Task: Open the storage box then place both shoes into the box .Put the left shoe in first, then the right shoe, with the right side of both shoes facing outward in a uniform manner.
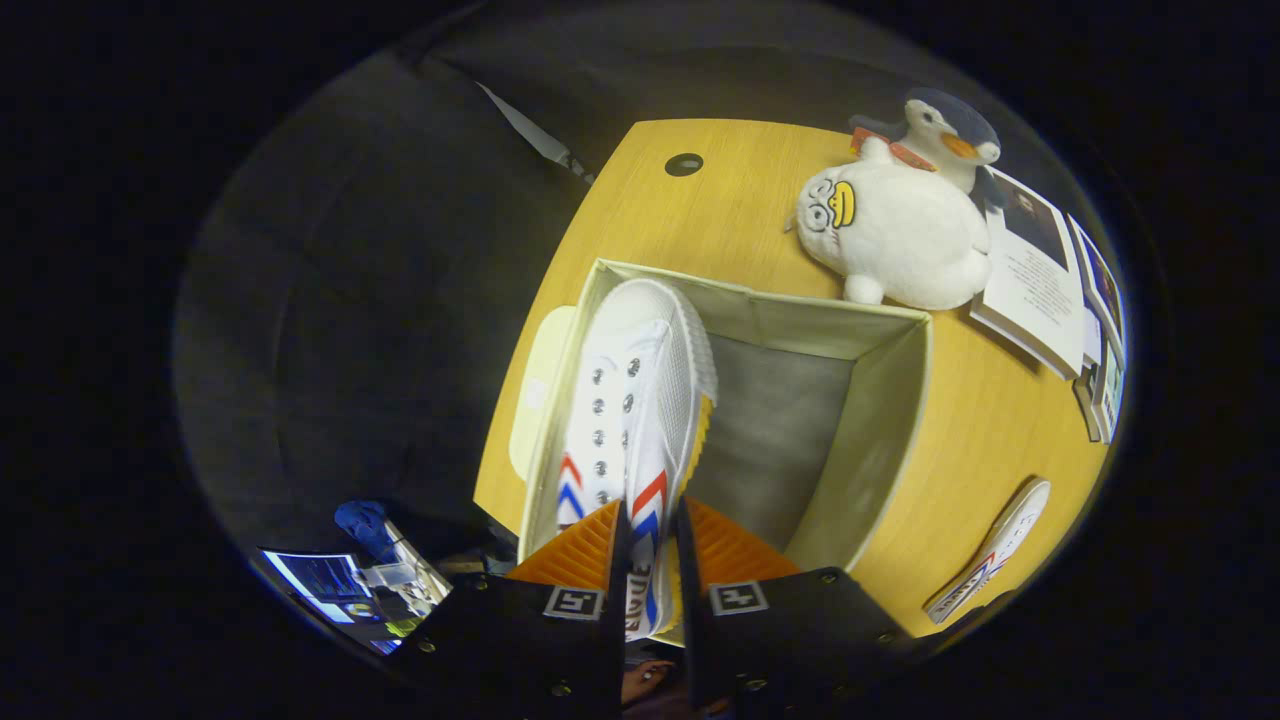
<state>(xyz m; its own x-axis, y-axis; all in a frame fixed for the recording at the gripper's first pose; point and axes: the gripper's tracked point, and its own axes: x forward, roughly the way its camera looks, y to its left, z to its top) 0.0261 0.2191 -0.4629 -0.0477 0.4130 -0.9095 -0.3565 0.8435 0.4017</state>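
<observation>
— Where is the shoe?
— My fingers (pixel 648 545) clamp the white shoe (pixel 630 420) by its heel, over the open storage box (pixel 860 440) on the desk (pixel 700 215).
— The other shoe (pixel 990 552)?
— On the desk beside the box.

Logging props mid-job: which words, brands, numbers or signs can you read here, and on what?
None reads clearly.
White shoe, clamped at the heel by the gripper, toe in the storage box: heel lettering, blurred.
Second shoe on the table: side lettering, too small.
Open book: print too small.
Square markers on the gripper: patterns, no words.
</observation>
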